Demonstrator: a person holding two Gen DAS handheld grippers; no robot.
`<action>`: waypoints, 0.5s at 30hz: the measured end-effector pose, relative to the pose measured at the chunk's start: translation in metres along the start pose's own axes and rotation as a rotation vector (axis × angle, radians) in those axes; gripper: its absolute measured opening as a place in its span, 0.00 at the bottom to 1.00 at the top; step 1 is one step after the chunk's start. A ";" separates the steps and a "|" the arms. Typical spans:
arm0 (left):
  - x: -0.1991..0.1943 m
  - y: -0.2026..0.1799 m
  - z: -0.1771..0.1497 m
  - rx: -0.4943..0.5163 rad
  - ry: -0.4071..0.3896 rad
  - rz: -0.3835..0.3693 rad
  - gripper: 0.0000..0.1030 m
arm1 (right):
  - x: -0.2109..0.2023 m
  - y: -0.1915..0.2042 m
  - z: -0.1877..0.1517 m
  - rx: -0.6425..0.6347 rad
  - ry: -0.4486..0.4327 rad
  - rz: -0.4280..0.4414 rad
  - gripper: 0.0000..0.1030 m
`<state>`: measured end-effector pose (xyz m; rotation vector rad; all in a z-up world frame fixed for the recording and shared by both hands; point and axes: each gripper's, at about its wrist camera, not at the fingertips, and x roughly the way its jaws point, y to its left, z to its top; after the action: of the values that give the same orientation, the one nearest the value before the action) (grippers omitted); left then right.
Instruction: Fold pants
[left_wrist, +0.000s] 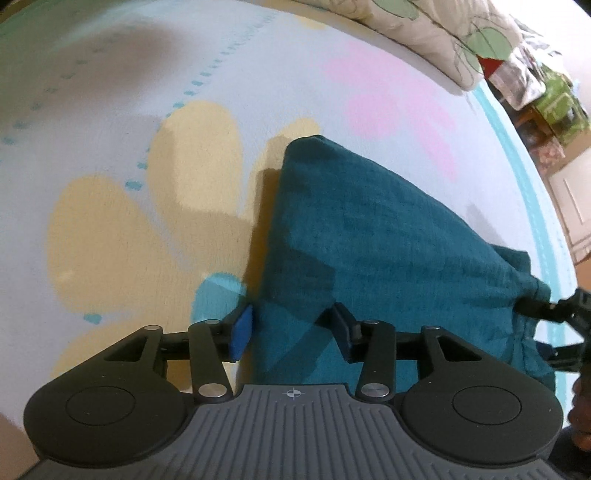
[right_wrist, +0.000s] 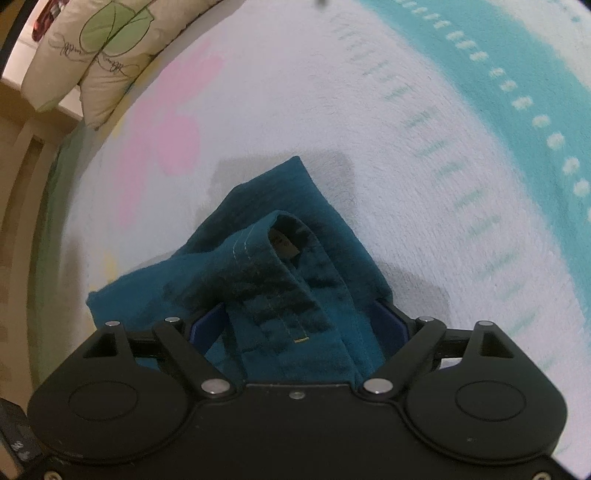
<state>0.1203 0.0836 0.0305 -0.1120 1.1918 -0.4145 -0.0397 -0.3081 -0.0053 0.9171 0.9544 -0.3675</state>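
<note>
Left hand-held gripper (left_wrist: 291, 332) at lower centre stands apart astride the pants (left_wrist: 369, 229) edge on the bed (left_wrist: 110, 110), right hand-held gripper (right_wrist: 299, 325) wide apart around the bunched waistband, likely letting a fold settle.

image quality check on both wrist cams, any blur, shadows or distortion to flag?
Left wrist: heavy fisheye bending, hard shadow beside the teal pants across the blanket, far cushions soft. Right wrist: blanket streaked with blur at right, pants dim and blocky between the open right gripper fingers, black corners.
</note>
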 end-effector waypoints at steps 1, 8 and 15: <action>0.000 -0.002 0.001 0.017 0.000 0.004 0.46 | 0.000 -0.002 0.003 0.007 0.013 0.012 0.86; 0.003 -0.016 0.004 0.110 0.012 0.032 0.48 | -0.001 -0.023 0.025 0.012 0.139 0.090 0.73; 0.001 -0.006 0.008 0.032 0.018 0.011 0.48 | -0.018 -0.017 0.021 -0.105 0.130 0.055 0.70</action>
<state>0.1263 0.0768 0.0345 -0.0743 1.2021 -0.4255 -0.0489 -0.3372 0.0059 0.8774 1.0554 -0.2113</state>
